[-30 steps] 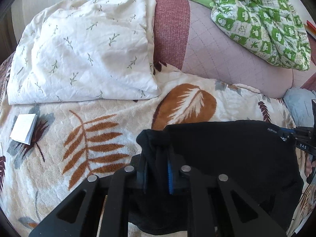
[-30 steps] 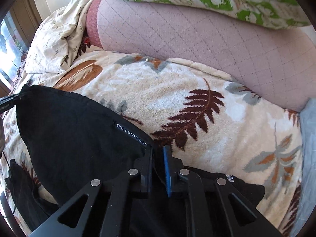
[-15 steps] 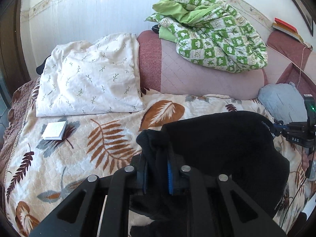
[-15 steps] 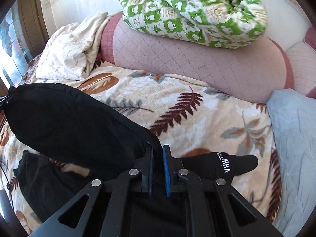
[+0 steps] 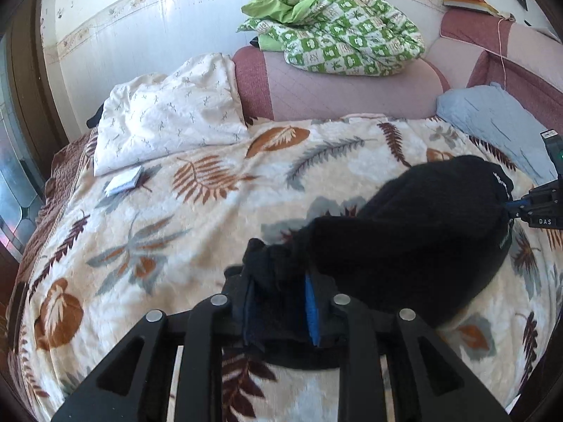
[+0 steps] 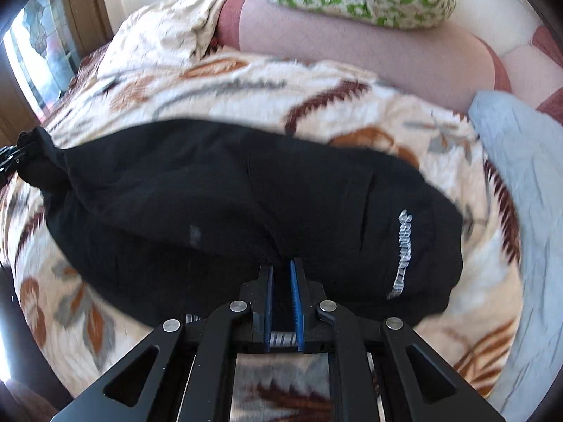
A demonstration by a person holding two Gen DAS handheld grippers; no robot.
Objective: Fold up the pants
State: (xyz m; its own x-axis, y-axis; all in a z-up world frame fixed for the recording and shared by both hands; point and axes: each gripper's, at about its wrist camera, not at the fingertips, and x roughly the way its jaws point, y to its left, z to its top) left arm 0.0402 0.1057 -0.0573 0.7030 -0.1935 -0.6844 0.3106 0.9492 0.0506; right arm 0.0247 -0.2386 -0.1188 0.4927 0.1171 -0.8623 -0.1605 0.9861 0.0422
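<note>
Pants (image 5: 415, 239), black, stretch between two tongs above a leaf-print blanket (image 5: 169, 218) on a bed. Left tongs (image 5: 278, 302) are opening with a bunched end of the cloth between the pads; right tongs (image 6: 281, 281) pinch the opposite edge, nearly closed.

Bright daylight from the left; fisheye-warped edges, right view motion-blurred.

The left gripper (image 5: 278, 302) points down and forward, its jaws opening with a bunch of the pants (image 5: 404, 239) between them, while the right gripper (image 6: 281, 281), angled steeply down, pinches the cloth's edge between nearly closed jaws.
</note>
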